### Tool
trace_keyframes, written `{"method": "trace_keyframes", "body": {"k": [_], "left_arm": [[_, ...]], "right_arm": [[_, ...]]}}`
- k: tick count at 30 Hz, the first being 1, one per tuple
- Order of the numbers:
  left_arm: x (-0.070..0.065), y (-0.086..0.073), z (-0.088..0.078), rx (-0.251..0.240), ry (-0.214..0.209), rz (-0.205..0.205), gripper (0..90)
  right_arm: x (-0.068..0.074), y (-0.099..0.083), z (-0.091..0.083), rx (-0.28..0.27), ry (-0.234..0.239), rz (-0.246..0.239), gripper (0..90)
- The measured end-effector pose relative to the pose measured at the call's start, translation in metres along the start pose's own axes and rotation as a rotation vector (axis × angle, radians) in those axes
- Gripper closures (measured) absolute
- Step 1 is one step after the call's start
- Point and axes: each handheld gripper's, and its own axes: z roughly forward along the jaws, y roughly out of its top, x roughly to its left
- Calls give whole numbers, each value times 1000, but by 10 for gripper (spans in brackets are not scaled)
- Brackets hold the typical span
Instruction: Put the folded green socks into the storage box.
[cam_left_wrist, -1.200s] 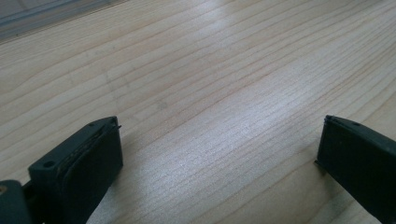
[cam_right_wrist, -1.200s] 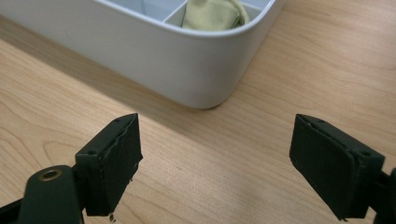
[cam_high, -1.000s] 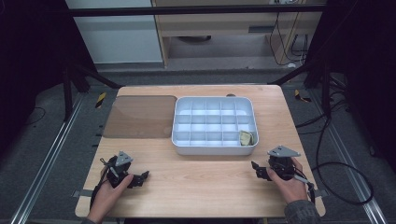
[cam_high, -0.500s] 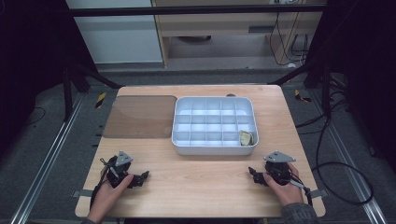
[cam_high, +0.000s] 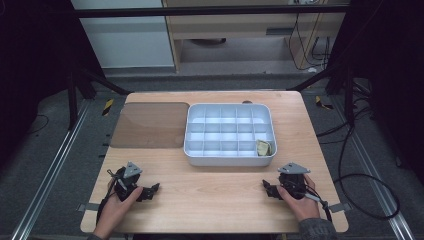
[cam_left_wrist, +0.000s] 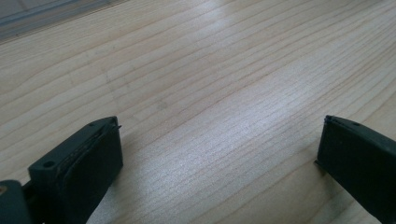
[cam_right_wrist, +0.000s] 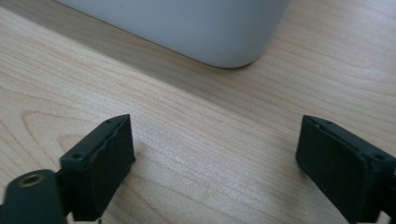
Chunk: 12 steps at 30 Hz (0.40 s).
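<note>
Jaws on both sides stand spread w/ nothing between them; the right gripper's (cam_high: 270, 189) jaws have just been opening a bit wider, bare wood showing between them in the right gripper view. Left gripper (cam_high: 149, 191) likewise spread over bare worktop (cam_high: 215, 200).

Landmark = the white compartment tray (cam_high: 230, 159) mid-worktop. Right gripper sits nearest the person, in front of the tray's near right corner, jaws pointing inward; that rounded corner (cam_right_wrist: 219, 42) looms just ahead in the right gripper view. Left gripper rests in front of and left of the tray, well apart from it. The small yellowish piece (cam_high: 263, 147) lies inside the tray, near row, rightmost compartment, close to that corner. Farther off, left of the tray and just beside it, lies a flat brown translucent sheet (cam_high: 150, 125), prob. the tray's lid.

Handling, as a guess: the piece looks light, thin, maybe crumpled or soft, so likely to slip or deform; a gentle pinch from straight above across its upper edge seems best, since the compartment walls leave little room. The tray itself looks stiff plastic and light, and could slide if nudged.

Hard to tell: what the piece really is (too small, blurred), whether it leans on a divider, and whether other cells hold anything tiny.
</note>
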Motion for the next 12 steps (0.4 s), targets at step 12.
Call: {"method": "trace_keyframes", "body": {"k": [12], "left_arm": [[4, 3, 3, -1, 5, -13, 0]], "right_arm": [[-6, 3, 5, 32, -27, 55, 9]]}}
